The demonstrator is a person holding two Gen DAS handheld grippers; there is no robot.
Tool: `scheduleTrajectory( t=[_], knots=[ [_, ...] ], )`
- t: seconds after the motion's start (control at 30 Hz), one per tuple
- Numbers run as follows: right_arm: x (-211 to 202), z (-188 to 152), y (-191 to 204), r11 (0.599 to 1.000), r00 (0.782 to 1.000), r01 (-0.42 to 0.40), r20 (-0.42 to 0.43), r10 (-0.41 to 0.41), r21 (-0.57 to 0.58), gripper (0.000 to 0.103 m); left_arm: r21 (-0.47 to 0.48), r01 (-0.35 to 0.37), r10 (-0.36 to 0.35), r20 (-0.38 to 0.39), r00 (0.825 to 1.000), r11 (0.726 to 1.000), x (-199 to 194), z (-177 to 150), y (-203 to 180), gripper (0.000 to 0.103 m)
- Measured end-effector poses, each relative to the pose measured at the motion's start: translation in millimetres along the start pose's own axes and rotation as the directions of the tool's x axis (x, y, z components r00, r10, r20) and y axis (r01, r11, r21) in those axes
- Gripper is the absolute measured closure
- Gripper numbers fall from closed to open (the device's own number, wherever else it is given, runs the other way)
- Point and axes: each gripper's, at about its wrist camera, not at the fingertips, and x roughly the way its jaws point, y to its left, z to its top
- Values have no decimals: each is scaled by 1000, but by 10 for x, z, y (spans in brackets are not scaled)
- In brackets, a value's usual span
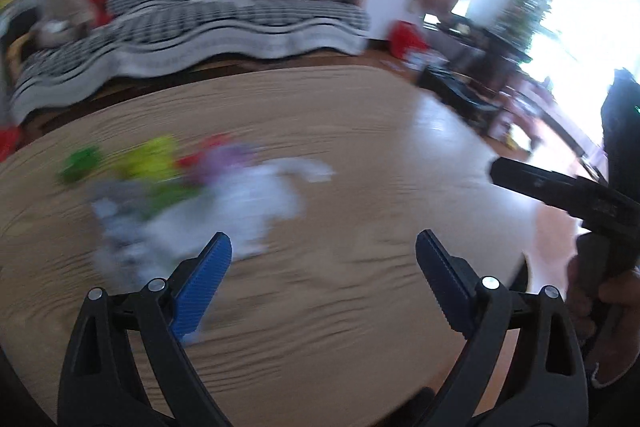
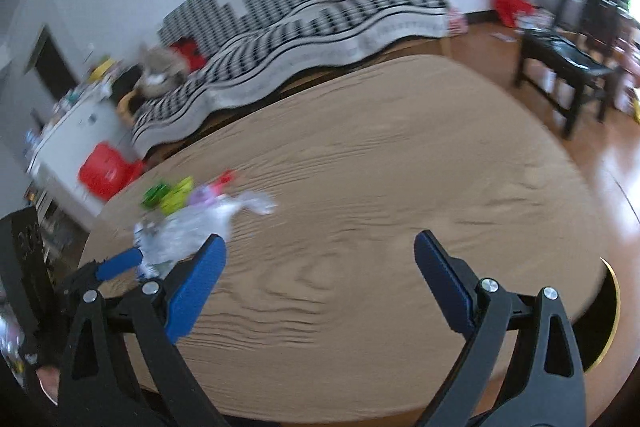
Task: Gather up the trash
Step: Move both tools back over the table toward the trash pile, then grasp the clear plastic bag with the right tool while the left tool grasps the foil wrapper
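Left wrist view: we held the left gripper [image 1: 324,247] spread wide and empty, the trash pile [image 1: 192,187] just ahead of its left jaw on the wooden table [image 1: 360,131]. The right gripper [image 2: 320,251], likewise spread, held nothing; all collecting remained undone, we judged.

Blurred trash pile [image 1: 192,187], white, green, purple pieces, on table [image 1: 360,147]

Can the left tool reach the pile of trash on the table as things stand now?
Probably yes. The left tool is open, and the trash pile lies just ahead and to its left on the table, with nothing between them. The right tool stays off to the side.
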Motion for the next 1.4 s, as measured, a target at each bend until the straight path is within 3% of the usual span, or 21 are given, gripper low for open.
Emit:
scheduleTrajectory(
  t=[0.17,0.3,0.63,0.8,0.87,0.9,0.97,1.03,1.1,1.23,1.4],
  knots=[
    [446,13,598,996,995,-79,-64,75,-52,11,-62,-121,121,-5,993,991,-111,-138,685,12],
    [763,1,939,990,988,-114,-112,103,-88,11,-100,-148,146,-29,989,984,-89,-219,998,12],
    [1509,-4,1322,989,969,-143,-210,132,-39,11,-126,-114,108,-57,993,985,138,-252,1047,13],
    [1714,-9,1279,990,961,-142,-243,134,-18,12,-93,-110,103,-75,992,990,251,-262,966,29],
    [1755,-18,1278,989,956,-148,-258,137,-22,20,-86,-106,98,-88,991,991,283,-277,970,47],
    [1772,-24,1278,988,953,-152,-268,139,-26,26,-89,-104,96,-94,991,991,294,-289,987,51],
    [1784,-46,1284,988,950,-153,-280,138,-33,43,-104,-95,85,-99,991,990,290,-310,1014,61],
    [1778,-59,1275,987,948,-154,-288,137,-37,68,-113,-84,74,-87,993,990,238,-308,1018,70],
    [1737,-54,1265,987,950,-154,-279,137,-40,80,-108,-85,78,-74,994,990,185,-298,1013,75],
    [1561,12,1270,984,962,-169,-226,154,-48,87,-115,-74,67,-57,996,991,73,-282,1026,77],
    [1357,58,1264,981,969,-186,-177,173,-57,89,-131,-77,73,-34,997,988,-64,-230,1111,77]
  ],
)
